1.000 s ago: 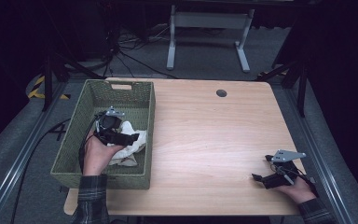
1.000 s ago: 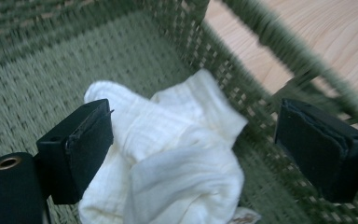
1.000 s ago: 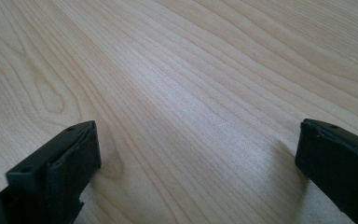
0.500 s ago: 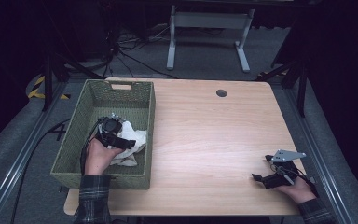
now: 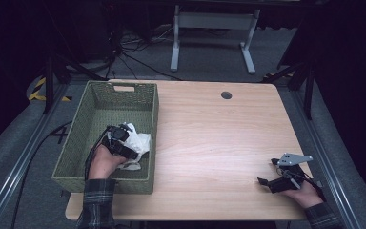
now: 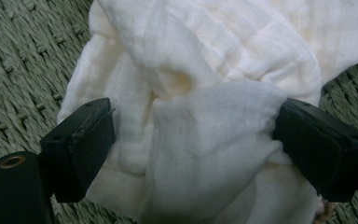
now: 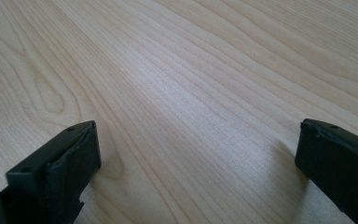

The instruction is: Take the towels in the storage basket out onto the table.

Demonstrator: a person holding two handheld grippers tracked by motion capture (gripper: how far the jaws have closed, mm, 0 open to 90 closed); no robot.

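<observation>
A: Where does the white cloth (image 6: 205,93) lie relative to the left tool (image 6: 193,140)?

B: The cloth is a crumpled heap on the woven floor of the green basket (image 5: 76,143), toward the basket's near right part. In the left gripper view a raised fold of it stands directly between the two black jaws. The right jaw's pad touches the edge of the fold; whether the left pad presses on the fabric or only lies beside it cannot be told.

A: State of the left tool?

B: Jaws spread wide, straddling the fold, not visibly squeezing it. In the high view the left tool (image 5: 119,138) is inside the basket, held low over the cloth (image 5: 138,143), with the person's left hand (image 5: 106,160) behind it and a plaid sleeve (image 5: 97,202) crossing the basket's near wall.

A: And the right tool (image 7: 198,154)?

B: Jaws spread wide with bare wood grain of the table (image 7: 191,70) between them. In the high view the right tool (image 5: 264,181) rests near the table's (image 5: 219,143) near right corner, held by the right hand (image 5: 305,193), well apart from the basket and the cloth. Its grey three-cornered plate (image 5: 293,159) sits on top.

A: Position of the basket?

B: On the left part of the table, its long side running away from the person.
</observation>
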